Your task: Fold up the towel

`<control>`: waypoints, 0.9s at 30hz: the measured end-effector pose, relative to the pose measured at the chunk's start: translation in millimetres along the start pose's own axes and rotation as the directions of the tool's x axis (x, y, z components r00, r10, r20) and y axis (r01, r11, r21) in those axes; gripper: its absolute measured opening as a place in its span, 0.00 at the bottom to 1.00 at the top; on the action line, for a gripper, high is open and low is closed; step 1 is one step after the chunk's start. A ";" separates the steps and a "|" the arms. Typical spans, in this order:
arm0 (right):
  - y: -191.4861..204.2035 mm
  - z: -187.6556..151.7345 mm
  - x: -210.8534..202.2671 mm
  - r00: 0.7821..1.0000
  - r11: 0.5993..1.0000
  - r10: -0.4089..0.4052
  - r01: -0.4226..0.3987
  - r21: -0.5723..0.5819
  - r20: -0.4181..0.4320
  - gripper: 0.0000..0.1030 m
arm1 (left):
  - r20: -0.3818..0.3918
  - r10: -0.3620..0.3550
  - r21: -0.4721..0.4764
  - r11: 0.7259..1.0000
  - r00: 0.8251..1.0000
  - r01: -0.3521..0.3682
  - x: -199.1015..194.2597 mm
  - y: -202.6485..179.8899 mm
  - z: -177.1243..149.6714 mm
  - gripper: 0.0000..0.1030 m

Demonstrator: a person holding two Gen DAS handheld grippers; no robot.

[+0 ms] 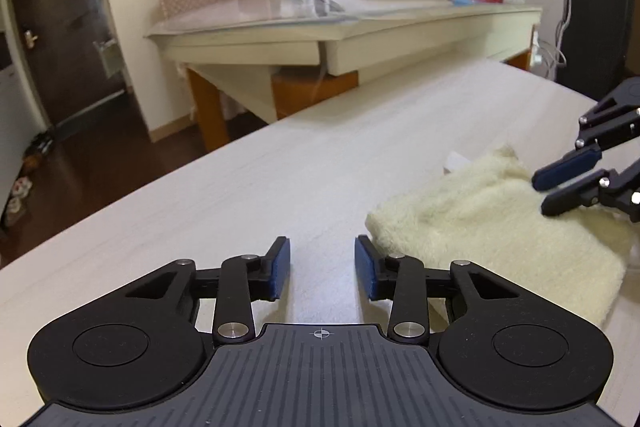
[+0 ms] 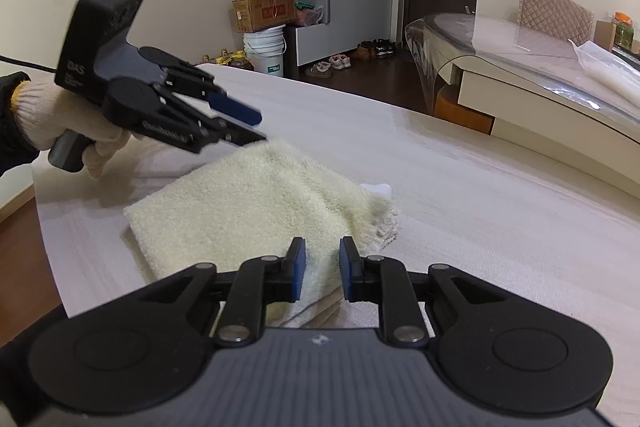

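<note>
The towel lies folded on the table, at two o'clock from my left gripper and under my right gripper. Both are parted, holding nothing. It looks soft, light, floppy; I'd pinch a stacked corner.

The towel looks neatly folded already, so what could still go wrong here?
The towel lies close to the table's rounded edge, so a nudge might push it off. The left gripper hovers open right at its far edge and could snag the pile. The right gripper, open above the layered corner, might disturb the fold.
</note>
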State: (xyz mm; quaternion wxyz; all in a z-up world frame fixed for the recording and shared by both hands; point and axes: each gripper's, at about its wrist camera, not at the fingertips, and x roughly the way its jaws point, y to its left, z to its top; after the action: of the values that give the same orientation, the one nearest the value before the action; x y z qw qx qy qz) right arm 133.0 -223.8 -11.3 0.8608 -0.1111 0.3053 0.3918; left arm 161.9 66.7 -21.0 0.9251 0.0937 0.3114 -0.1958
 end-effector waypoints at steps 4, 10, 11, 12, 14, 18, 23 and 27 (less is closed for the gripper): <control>-0.2 0.1 -0.3 1.000 1.000 -0.001 0.001 -0.001 -0.001 0.19 | 0.054 -0.022 -0.021 1.000 0.998 0.024 -11.1 -0.2 7.9 0.38; -0.5 -1.0 -1.7 1.000 1.000 0.005 -0.005 0.002 -0.001 0.19 | -0.015 -0.040 0.030 0.999 0.999 0.040 2.0 -14.4 5.6 0.38; -0.8 -0.9 -1.6 1.000 1.000 0.007 -0.007 0.003 -0.001 0.19 | -0.021 -0.025 0.029 0.999 0.999 0.026 3.1 -14.9 4.2 0.39; -1.1 -0.9 -1.6 1.000 1.000 0.008 -0.008 0.004 -0.001 0.19 | -0.026 -0.011 0.028 1.000 1.000 0.012 3.6 -15.8 3.0 0.40; -0.9 -0.4 -0.9 1.000 1.000 0.010 -0.010 0.001 -0.001 0.19 | -0.023 0.010 0.042 0.999 1.000 -0.009 3.8 -19.5 1.3 0.41; -2.3 0.8 0.1 1.000 1.000 0.018 -0.018 0.000 -0.002 0.19 | -0.027 0.015 -0.011 1.000 1.000 -0.015 0.3 -16.5 2.9 0.41; -6.7 4.8 -7.5 0.999 0.999 -0.010 0.009 0.039 0.035 0.19 | 0.023 0.006 -0.043 0.999 1.000 -0.005 -33.4 -32.9 -6.7 0.39; -15.2 9.6 -1.4 0.998 0.997 -0.051 0.049 0.057 0.041 0.19 | 0.016 -0.010 -0.016 1.000 1.000 0.010 -49.3 -56.8 -20.5 0.39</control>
State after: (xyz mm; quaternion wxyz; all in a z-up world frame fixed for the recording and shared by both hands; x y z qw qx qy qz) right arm 147.8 -230.7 -3.6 0.8793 -0.0865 0.2950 0.3637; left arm 91.0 36.3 -9.8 0.9273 0.0833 0.3061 -0.1989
